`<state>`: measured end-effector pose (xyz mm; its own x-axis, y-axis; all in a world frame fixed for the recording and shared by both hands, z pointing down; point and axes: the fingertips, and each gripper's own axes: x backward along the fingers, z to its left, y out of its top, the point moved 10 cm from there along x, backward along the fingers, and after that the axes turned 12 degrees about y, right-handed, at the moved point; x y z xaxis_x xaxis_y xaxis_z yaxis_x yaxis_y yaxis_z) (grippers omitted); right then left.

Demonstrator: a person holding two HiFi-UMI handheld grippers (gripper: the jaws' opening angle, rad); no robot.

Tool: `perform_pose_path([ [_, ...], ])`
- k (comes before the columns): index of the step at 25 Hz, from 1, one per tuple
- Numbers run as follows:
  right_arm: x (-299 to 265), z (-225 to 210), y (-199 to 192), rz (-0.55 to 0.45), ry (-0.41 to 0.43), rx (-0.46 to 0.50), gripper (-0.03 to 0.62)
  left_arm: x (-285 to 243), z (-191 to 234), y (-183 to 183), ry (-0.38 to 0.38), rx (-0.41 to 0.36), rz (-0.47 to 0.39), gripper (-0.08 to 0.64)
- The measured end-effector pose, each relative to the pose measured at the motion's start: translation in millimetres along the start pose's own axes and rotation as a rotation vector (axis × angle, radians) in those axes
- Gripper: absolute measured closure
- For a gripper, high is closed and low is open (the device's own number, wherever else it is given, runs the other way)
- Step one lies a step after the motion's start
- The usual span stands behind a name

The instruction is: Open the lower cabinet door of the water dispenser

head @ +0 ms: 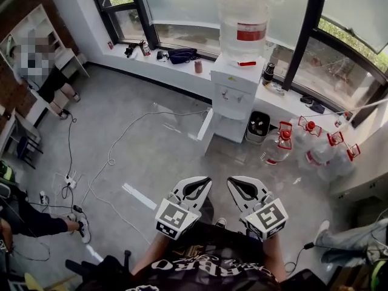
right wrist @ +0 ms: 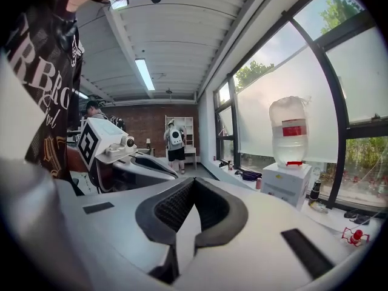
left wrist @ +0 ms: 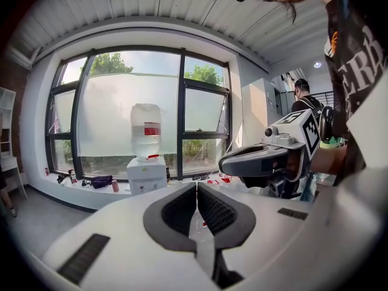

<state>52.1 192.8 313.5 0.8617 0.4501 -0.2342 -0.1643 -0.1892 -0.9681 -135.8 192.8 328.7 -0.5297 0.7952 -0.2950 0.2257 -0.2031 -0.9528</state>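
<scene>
The white water dispenser (head: 233,93) stands against the window ledge with a large clear bottle (head: 242,20) on top. Its lower cabinet door (head: 206,132) juts out to the left, swung open. Both grippers hover side by side over the floor, well short of the dispenser. My left gripper (head: 206,180) is shut with nothing in it, and so is my right gripper (head: 231,181). In the left gripper view the pads (left wrist: 182,208) meet, with the dispenser (left wrist: 147,174) far ahead. In the right gripper view the pads (right wrist: 212,208) also meet, and the dispenser (right wrist: 288,183) is at the right.
Several water jugs with red caps (head: 312,153) lie on the floor right of the dispenser, beside a black bin (head: 259,126). White cables (head: 115,150) and a power strip (head: 71,180) run across the grey floor at left. People sit at the left edge.
</scene>
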Motion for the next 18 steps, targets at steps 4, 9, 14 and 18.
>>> perform_pose_path([
  [4,3.7,1.8,-8.2,-0.006,0.0,0.003,0.578,1.4,-3.3,3.0,-0.009,-0.008,-0.013,0.54],
  [9,4.8,4.3,-9.3,-0.01,-0.006,0.008,0.578,4.2,-6.5,2.9,-0.015,-0.012,-0.018,0.54],
  [14,4.3,5.7,-11.8,-0.008,-0.007,0.008,0.579,6.4,-8.2,0.6,-0.021,-0.012,-0.02,0.54],
  [18,3.2,10.0,-12.7,-0.013,-0.016,0.004,0.58,9.0,-8.5,-1.3,-0.031,-0.013,-0.026,0.54],
])
